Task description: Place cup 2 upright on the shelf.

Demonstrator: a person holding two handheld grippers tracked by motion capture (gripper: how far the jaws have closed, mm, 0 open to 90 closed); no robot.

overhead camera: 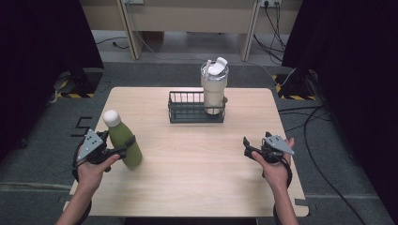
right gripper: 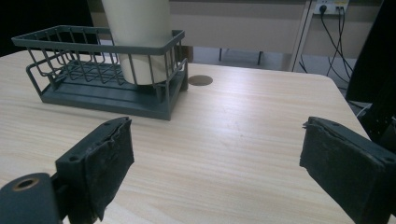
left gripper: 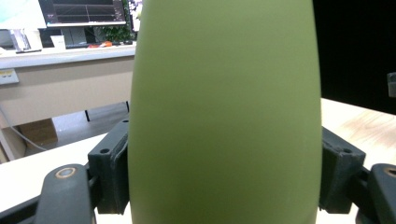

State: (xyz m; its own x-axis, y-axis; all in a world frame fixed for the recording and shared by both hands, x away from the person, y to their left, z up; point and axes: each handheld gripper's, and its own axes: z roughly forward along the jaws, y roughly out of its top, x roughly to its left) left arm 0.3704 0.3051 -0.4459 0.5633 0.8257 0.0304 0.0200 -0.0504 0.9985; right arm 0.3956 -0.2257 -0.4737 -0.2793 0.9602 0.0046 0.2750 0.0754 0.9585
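Table (overhead camera: 197,159), high view: green bottle (overhead camera: 123,140) with white cap, tilted at the left side, body clamped by the left gripper (overhead camera: 123,149); dark wire basket (overhead camera: 195,107) at the far middle holding a cream tumbler (overhead camera: 214,89); right gripper (overhead camera: 249,149) at the right side, jaws apart, holding nothing. Left gripper view: bottle body (left gripper: 224,112) pressed between both jaws. Right gripper view: jaws spread wide over bare tabletop (right gripper: 243,140), basket (right gripper: 107,70) and tumbler (right gripper: 140,32) beyond them to the left.
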